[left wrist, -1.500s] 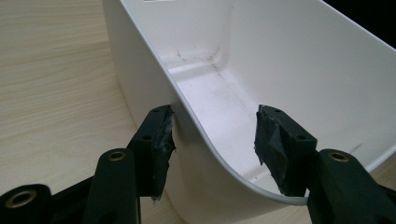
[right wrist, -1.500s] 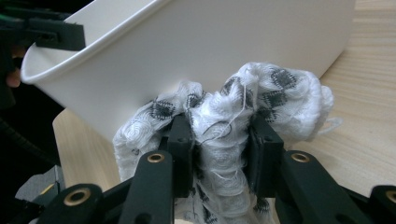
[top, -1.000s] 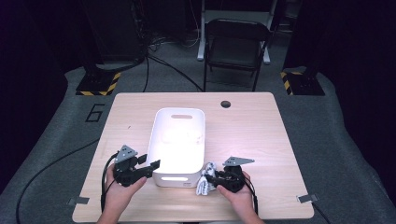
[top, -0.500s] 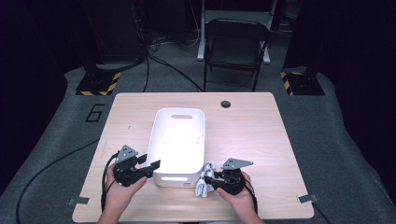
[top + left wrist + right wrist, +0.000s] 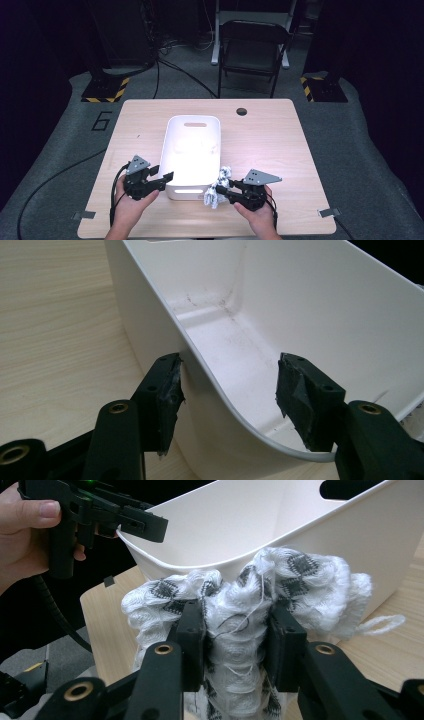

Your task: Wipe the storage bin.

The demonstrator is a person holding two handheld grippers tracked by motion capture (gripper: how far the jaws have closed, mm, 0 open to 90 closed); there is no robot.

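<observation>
On the floor mat left of the table a large figure "6" is painted; no brand, label or other writing can be read on the things in hand.

The left tongs stand open across the near left corner of the white bin. In the left gripper view one pad sits just outside the wall and the other hangs inside with clear space around it, so the rim lies between the jaws without being pinched. That reads as steadying the bin, or getting ready to.

The bin itself looks empty, its bare floor showing only faint scuff marks.

The right tongs are clamped on a bunched white cloth with a grey diamond pattern, a knitted piece with a loose loop at one end. Their jaws have just eased open slightly, yet the pads press into the fabric on both sides. The cloth is held beside the bin's near right corner, outside the wall.

So the pick-up seems done. Left to do, by my reading: carry the cloth over the rim, let it go inside.
</observation>
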